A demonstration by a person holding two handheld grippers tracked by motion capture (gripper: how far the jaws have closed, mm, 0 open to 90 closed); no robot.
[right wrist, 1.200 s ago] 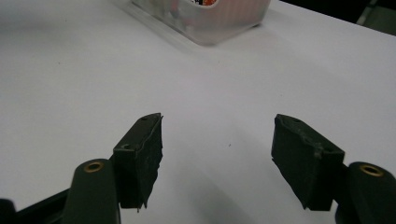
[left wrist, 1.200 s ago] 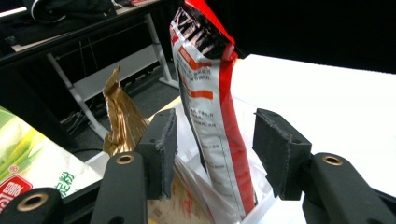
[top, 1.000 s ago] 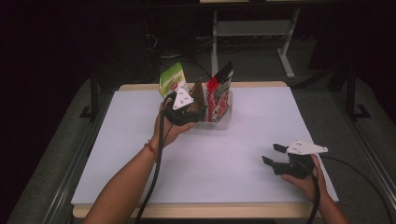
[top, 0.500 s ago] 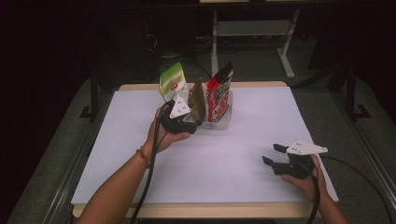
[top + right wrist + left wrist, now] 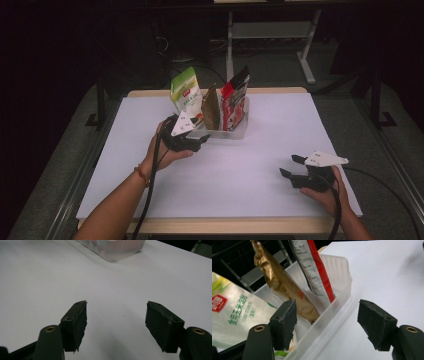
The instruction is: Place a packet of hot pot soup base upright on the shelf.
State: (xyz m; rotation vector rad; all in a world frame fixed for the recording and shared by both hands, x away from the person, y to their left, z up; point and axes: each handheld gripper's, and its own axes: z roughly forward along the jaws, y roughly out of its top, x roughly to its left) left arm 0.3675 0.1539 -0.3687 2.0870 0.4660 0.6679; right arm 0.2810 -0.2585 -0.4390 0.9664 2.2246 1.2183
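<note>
Left gripper view: left gripper [image 5: 327, 322] jaws, just opening, gape empty astride the bin [image 5: 337, 310] wall. Its gold pouch [image 5: 284, 290] looks light, crinkly; pinch its top. Right gripper [image 5: 116, 326] gapes empty.

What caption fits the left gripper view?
Open left gripper at a clear bin holding three snack pouches.

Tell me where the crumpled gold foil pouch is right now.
In the high view the crumpled gold foil pouch stands upright in the clear plastic bin at the table's far middle, between the green-and-white starch bag and the red-and-white sachet.
</note>
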